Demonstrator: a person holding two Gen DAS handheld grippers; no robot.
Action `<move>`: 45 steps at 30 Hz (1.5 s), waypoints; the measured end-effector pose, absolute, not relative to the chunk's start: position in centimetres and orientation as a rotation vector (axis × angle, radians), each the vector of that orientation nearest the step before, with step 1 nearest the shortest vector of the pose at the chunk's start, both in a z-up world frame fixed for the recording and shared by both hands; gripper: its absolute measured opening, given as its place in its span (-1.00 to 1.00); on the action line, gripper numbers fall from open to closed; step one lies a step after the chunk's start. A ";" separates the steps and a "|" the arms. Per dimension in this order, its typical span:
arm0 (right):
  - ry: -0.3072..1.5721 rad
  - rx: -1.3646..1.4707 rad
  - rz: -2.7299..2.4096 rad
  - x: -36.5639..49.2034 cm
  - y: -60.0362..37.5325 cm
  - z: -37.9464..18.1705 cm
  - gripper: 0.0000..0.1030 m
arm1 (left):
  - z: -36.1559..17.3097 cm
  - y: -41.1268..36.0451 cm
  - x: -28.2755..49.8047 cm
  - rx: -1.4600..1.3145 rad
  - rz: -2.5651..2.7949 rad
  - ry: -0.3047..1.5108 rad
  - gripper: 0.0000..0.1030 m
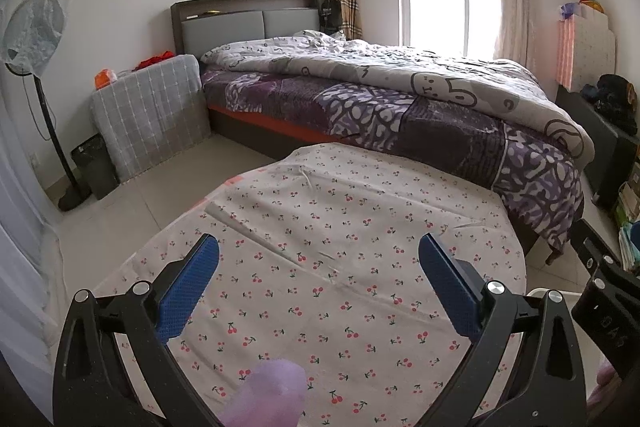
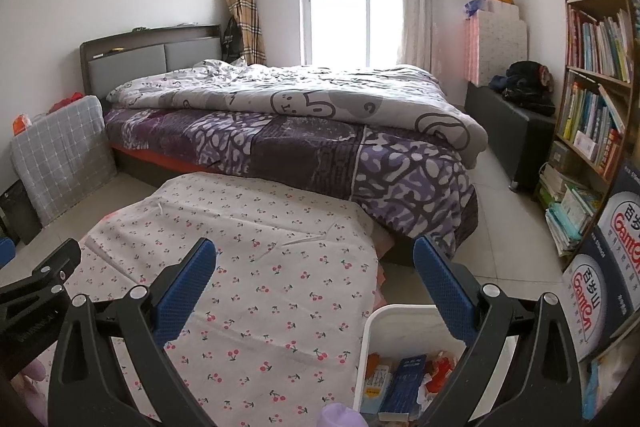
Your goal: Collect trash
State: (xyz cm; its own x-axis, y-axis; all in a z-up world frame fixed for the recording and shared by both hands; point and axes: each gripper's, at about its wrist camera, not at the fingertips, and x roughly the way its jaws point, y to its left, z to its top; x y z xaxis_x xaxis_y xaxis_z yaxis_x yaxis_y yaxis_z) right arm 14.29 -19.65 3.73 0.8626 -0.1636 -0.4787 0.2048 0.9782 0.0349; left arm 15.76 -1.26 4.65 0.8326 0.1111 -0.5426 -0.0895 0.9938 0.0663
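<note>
My left gripper [image 1: 318,243] is open and empty above a table covered in a cherry-print cloth [image 1: 320,267]. My right gripper [image 2: 314,247] is open and empty, over the cloth's right edge [image 2: 260,267] and a white bin [image 2: 370,339]. The bin stands on the floor at the table's right side and holds trash: a dark blue box [image 2: 402,383], orange and red wrappers [image 2: 440,367] and a yellow-white packet [image 2: 374,387]. The right gripper's black body [image 1: 604,291] shows at the right edge of the left wrist view. No trash shows on the cloth.
A bed [image 2: 300,131] with a purple and grey quilt stands behind the table. A bookshelf [image 2: 596,87] and Ganten boxes [image 2: 612,267] are on the right. A dark bin [image 1: 94,167], a fan [image 1: 36,39] and a cloth-covered stand [image 1: 152,111] are on the left.
</note>
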 end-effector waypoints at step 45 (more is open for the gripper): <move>0.544 0.127 -0.183 14.4 -20.7 2.9 0.87 | 3.7 -2.8 15.8 0.075 0.040 0.560 0.86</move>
State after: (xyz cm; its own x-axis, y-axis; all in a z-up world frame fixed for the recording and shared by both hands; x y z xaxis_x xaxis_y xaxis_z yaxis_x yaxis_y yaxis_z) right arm 14.43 -20.73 2.86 0.8401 -0.1389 -0.5244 0.2059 0.9760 0.0713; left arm 15.85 -2.75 3.72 0.8465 0.0580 -0.5292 -0.0171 0.9965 0.0819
